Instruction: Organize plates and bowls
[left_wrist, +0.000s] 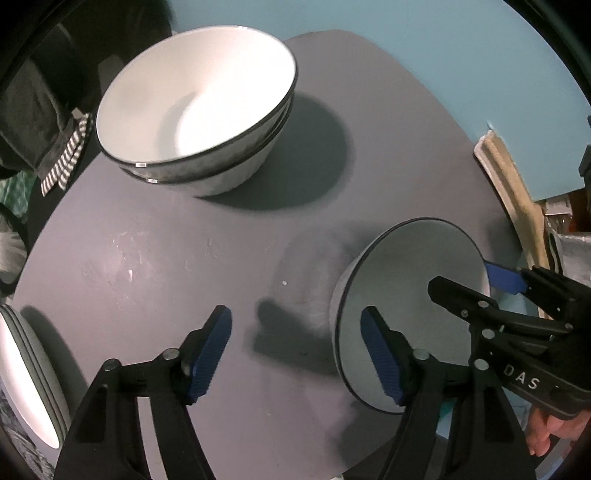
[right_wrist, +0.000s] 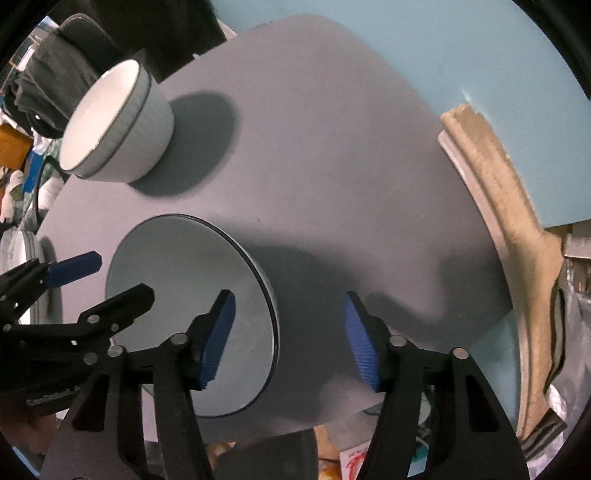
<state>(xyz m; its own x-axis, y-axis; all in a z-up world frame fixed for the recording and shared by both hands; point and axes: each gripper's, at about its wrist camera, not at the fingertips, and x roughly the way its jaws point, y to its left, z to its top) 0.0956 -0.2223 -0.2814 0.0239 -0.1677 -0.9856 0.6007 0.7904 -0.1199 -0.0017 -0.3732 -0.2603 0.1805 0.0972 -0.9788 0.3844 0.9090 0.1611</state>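
Note:
Two nested white bowls with dark rims (left_wrist: 195, 110) stand at the far side of the round grey table (left_wrist: 166, 258); they also show in the right wrist view (right_wrist: 118, 122). A single white bowl (left_wrist: 410, 306) stands near the table's near right edge, also in the right wrist view (right_wrist: 192, 314). My left gripper (left_wrist: 295, 354) is open and empty, its right finger by this bowl. My right gripper (right_wrist: 288, 339) is open, its left finger over the bowl's inside and its right finger outside the rim. A stack of white plates (left_wrist: 26, 373) sits at the table's left edge.
A light blue wall (right_wrist: 406, 55) rises behind the table. A beige trim strip (right_wrist: 495, 206) runs along the right. Dark clothing and a striped cloth (left_wrist: 66, 155) hang at the far left. Clutter lies below the table's near edge (right_wrist: 332, 458).

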